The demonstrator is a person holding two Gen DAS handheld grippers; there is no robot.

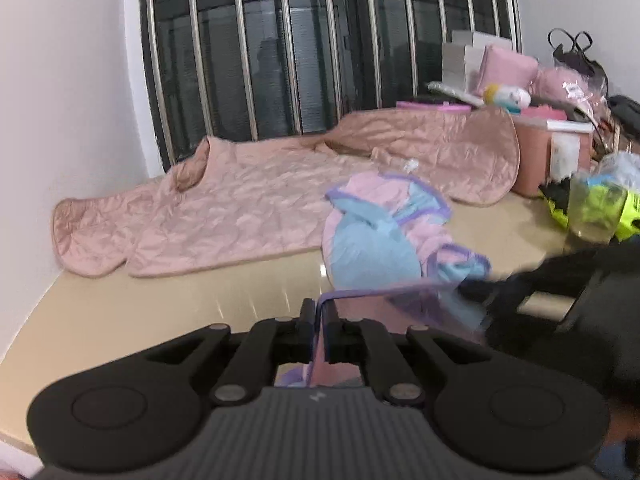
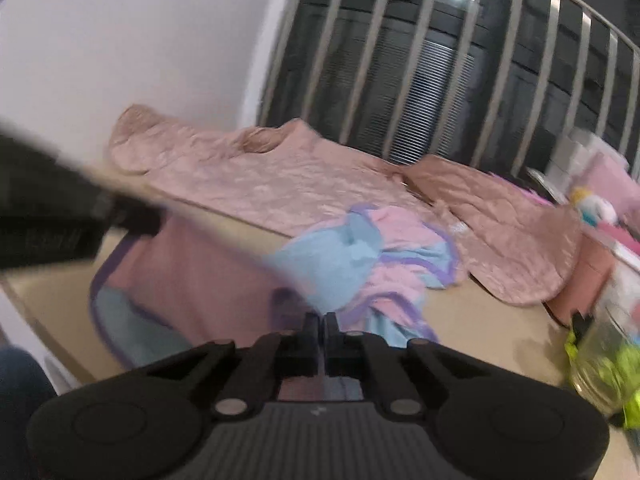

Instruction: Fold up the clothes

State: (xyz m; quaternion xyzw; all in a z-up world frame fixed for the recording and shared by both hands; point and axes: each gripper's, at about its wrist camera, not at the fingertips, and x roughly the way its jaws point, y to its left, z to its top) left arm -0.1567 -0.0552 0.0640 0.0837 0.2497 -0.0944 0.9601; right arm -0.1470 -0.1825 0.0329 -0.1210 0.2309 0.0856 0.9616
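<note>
Both grippers are pinched shut on the purple-trimmed edge of the small pink-and-blue garment (image 1: 380,240): the left gripper (image 1: 319,312) has the hem running between its closed fingers, and the right gripper (image 2: 322,326) is clamped on cloth at the near side, while the rest lies bunched on the beige surface (image 1: 160,300) just in front of the quilted pink jacket (image 1: 224,208). I'd worry that each bite is thin, so a hard pull apart could slip the trim out of one side. Lifted while this crumpled, it may also drag across the jacket or fold in on itself.
</note>
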